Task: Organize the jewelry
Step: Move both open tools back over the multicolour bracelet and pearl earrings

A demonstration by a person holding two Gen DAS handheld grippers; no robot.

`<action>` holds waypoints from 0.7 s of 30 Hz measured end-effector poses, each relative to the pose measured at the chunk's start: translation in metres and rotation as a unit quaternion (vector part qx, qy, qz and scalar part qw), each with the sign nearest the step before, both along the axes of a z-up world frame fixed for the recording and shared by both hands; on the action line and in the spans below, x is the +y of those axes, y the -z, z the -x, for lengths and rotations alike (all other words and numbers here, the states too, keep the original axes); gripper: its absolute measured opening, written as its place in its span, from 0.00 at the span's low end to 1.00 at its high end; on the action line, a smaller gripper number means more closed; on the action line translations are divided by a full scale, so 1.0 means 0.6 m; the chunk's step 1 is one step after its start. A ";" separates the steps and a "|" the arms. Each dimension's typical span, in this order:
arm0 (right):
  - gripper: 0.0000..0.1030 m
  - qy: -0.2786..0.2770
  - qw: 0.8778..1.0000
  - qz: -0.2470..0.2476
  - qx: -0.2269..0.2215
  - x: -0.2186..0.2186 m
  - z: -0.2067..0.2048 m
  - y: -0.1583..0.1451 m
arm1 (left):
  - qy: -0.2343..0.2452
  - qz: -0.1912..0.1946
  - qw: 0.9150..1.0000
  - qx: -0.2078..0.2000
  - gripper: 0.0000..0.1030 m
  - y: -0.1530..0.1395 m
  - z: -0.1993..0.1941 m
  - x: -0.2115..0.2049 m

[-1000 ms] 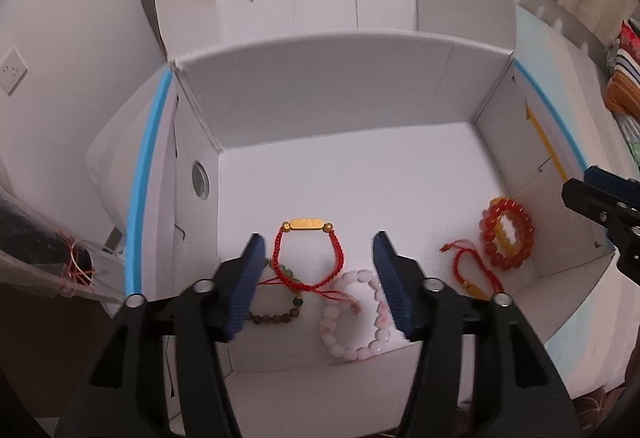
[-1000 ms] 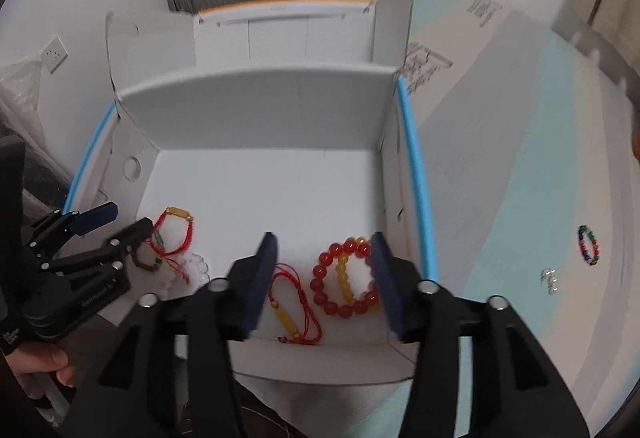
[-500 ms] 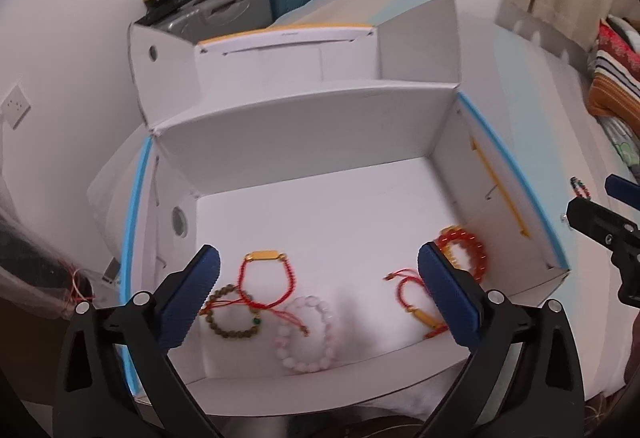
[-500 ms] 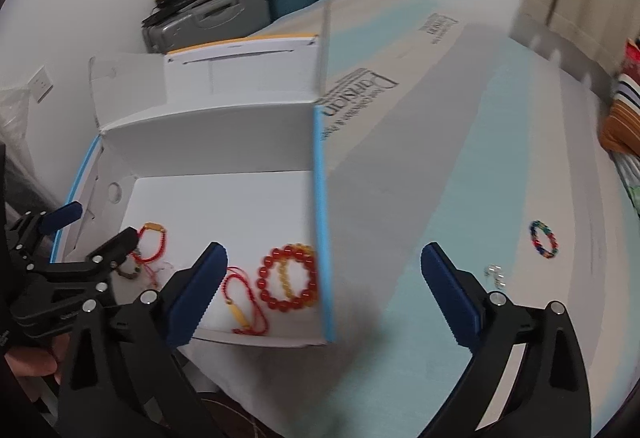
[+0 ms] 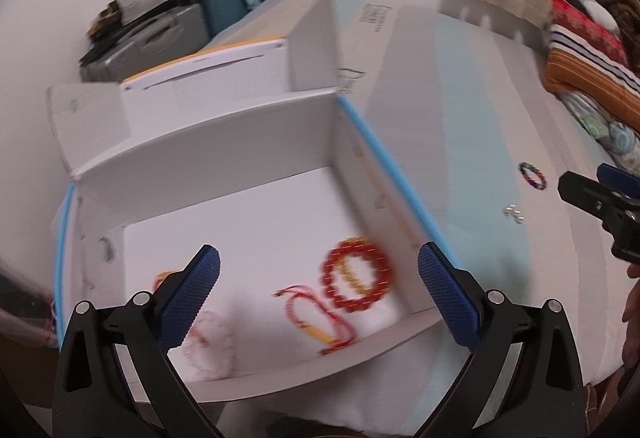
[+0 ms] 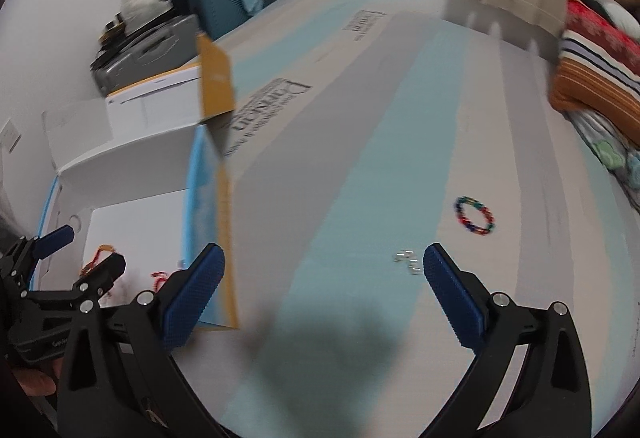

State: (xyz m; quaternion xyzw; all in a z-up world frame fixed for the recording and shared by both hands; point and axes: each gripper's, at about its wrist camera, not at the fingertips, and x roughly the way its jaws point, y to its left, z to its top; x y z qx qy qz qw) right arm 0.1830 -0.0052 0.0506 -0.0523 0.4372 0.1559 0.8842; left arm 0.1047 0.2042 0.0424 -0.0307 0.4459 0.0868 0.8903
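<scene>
An open white cardboard box [image 5: 224,141] holds a red bead bracelet [image 5: 357,279], a red cord bracelet [image 5: 316,322] and a blurred pink bead bracelet [image 5: 210,350]. My left gripper [image 5: 318,298] is open and empty above the box's front right part. On the bed to the right lie a multicoloured bead bracelet [image 6: 475,215] and small silver earrings [image 6: 407,260]. My right gripper [image 6: 322,286] is open and empty over the bed, with the earrings just inside its right finger. The box shows at the left in the right wrist view [image 6: 132,213].
Striped folded blankets [image 6: 596,69] lie at the far right of the bed. Suitcases [image 5: 188,17] with clutter on top stand against the wall behind the box. The box's flaps [image 6: 214,77] stand upright around it. The bed cover [image 6: 360,165] is grey and pale blue.
Both grippers have opened wide and swung right. The right gripper has left the box and is now over the bed near the earrings and multicoloured bracelet.
</scene>
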 end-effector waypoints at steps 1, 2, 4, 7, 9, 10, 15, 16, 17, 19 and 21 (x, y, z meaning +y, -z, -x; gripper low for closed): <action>0.93 0.007 1.000 0.000 0.000 -0.017 -0.005 0.002 | 0.006 0.001 1.000 -0.001 0.95 0.001 -0.005 -0.011; 0.93 0.012 1.000 0.000 0.001 -0.029 -0.008 0.004 | 0.013 0.003 1.000 -0.001 0.95 0.004 -0.013 -0.028; 0.93 0.026 1.000 0.000 0.003 -0.060 -0.019 0.011 | 0.022 0.008 1.000 0.002 0.95 0.010 -0.025 -0.052; 0.93 0.045 0.999 -0.008 0.008 -0.101 -0.036 0.020 | 0.038 0.018 0.999 0.002 0.95 0.019 -0.042 -0.089; 0.93 0.058 0.998 -0.011 0.010 -0.127 -0.047 0.027 | 0.052 0.019 0.998 0.002 0.95 0.027 -0.056 -0.121; 0.93 0.064 0.998 -0.012 0.013 -0.143 -0.054 0.032 | 0.056 0.021 0.998 0.003 0.95 0.030 -0.061 -0.131; 0.93 0.089 0.996 -0.012 0.019 -0.202 -0.086 0.057 | 0.082 0.032 0.996 0.002 0.95 0.048 -0.095 -0.194; 0.93 0.094 0.995 -0.011 0.020 -0.214 -0.095 0.063 | 0.087 0.034 0.996 0.001 0.95 0.052 -0.101 -0.204; 0.93 0.099 0.995 -0.011 0.021 -0.225 -0.102 0.069 | 0.093 0.037 0.995 0.000 0.95 0.057 -0.108 -0.217; 0.93 0.107 0.994 -0.009 0.026 -0.244 -0.119 0.084 | 0.104 0.041 0.994 0.000 0.95 0.069 -0.124 -0.241; 0.93 0.114 0.993 -0.007 0.033 -0.263 -0.139 0.102 | 0.112 0.045 0.993 0.002 0.95 0.079 -0.138 -0.256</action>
